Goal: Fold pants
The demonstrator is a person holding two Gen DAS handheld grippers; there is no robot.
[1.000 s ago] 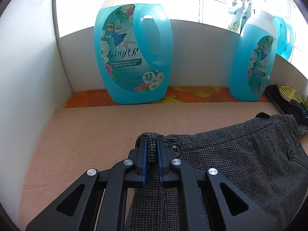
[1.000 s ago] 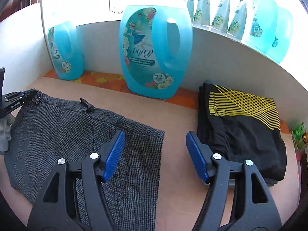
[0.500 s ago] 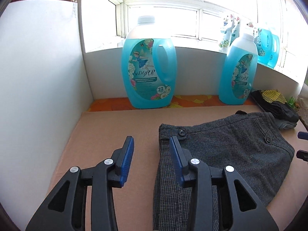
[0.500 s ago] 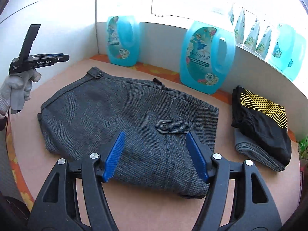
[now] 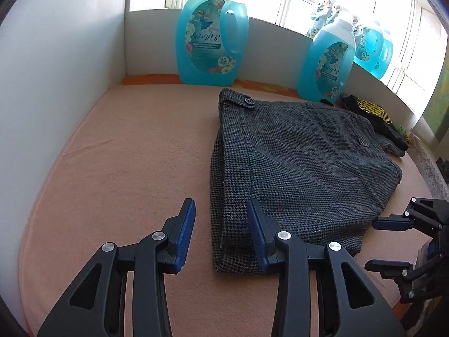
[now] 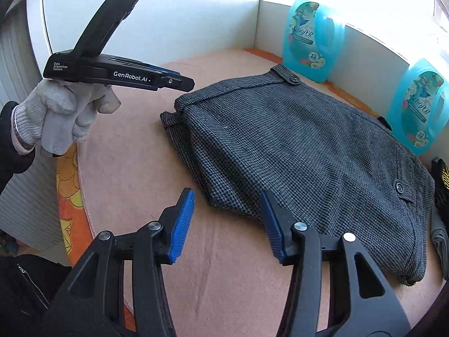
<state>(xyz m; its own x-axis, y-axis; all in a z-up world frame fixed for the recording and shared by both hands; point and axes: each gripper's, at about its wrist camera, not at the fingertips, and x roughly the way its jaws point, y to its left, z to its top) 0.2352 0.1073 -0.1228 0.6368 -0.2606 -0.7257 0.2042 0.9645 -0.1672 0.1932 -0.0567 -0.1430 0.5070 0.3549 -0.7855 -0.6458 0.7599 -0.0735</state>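
On the middle of the peach-covered table (image 5: 118, 151) lie the grey pants (image 6: 303, 151), folded into a flat bundle; another fold or a tidy-up looks next. Left gripper (image 5: 221, 226) hovers part-open and empty above the near hem. Right gripper (image 6: 228, 219) is closing on nothing — its next grasp needs that hem. 2 detergent jugs (image 5: 212, 31) crowd the far edge; the left side is clear.

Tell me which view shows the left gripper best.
The right wrist view: it shows the whole left gripper from the side, held in a gloved hand above the mat, beside the pants. The left wrist view shows only its two fingers, open with nothing between them, at the pants' near edge.
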